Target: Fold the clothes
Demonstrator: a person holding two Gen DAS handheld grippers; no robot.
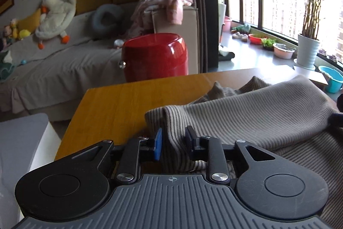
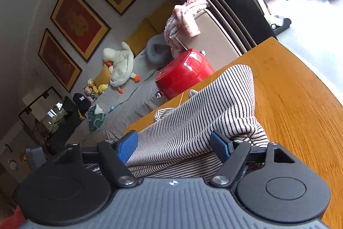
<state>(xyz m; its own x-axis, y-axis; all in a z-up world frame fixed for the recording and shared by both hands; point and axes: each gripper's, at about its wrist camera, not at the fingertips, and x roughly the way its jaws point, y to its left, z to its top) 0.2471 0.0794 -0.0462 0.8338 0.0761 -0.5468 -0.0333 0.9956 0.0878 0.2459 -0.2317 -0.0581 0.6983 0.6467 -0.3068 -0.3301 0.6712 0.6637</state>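
Note:
A beige striped knit garment lies across the wooden table. My left gripper is shut on a bunched fold of its left edge, with cloth pinched between the blue pads. In the right wrist view the same striped garment drapes up over the table. My right gripper has its jaws spread wide around a broad fold of the cloth, which fills the gap between the pads.
A red round stool stands behind the table's far edge. A grey sofa with plush toys lies beyond it. A white surface sits left of the table. Plant pots and basins line the window ledge.

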